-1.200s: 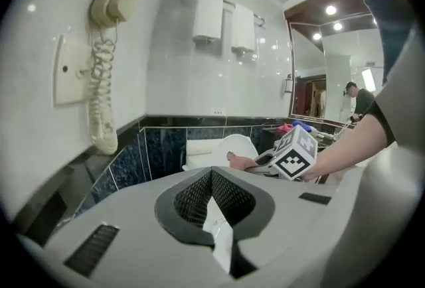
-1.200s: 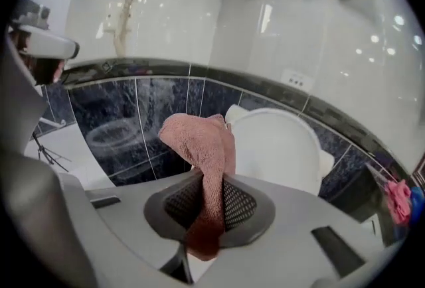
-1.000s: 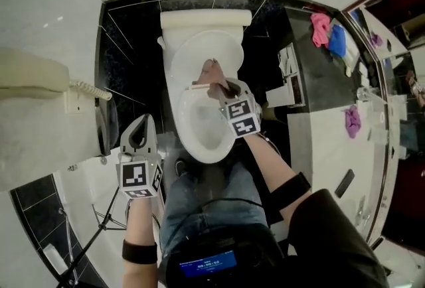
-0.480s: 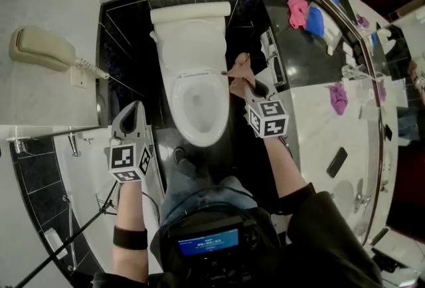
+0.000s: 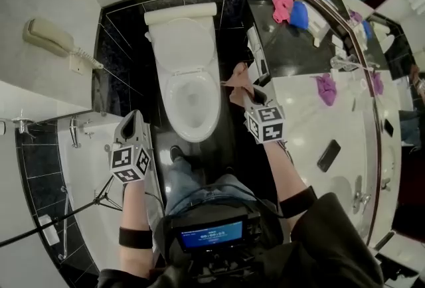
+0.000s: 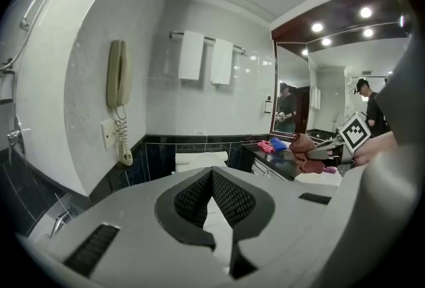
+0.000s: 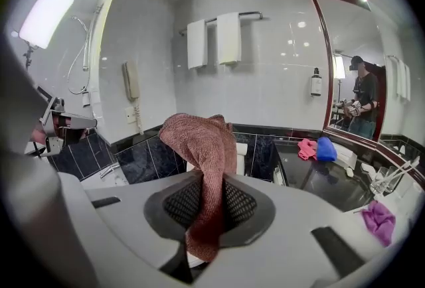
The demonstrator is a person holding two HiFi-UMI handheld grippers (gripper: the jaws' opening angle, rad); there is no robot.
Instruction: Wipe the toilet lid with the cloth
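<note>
Toilet [image 5: 191, 97] upper centre of head view, lid [image 5: 182, 48] up. Right gripper [image 5: 255, 93] right of bowl, jaws clamped on reddish-brown cloth [image 5: 238, 79], clear of toilet. Left gripper [image 5: 131, 119] lower left, jaws closed, empty.

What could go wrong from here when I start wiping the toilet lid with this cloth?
1. The right gripper pinches only a narrow fold of the cloth, and most of it is bunched loose above the jaws. It may pull free under wiping pressure.
2. The lid stands raised and the toilet bowl is open. If the cloth slips, it could drop into the bowl.
</note>
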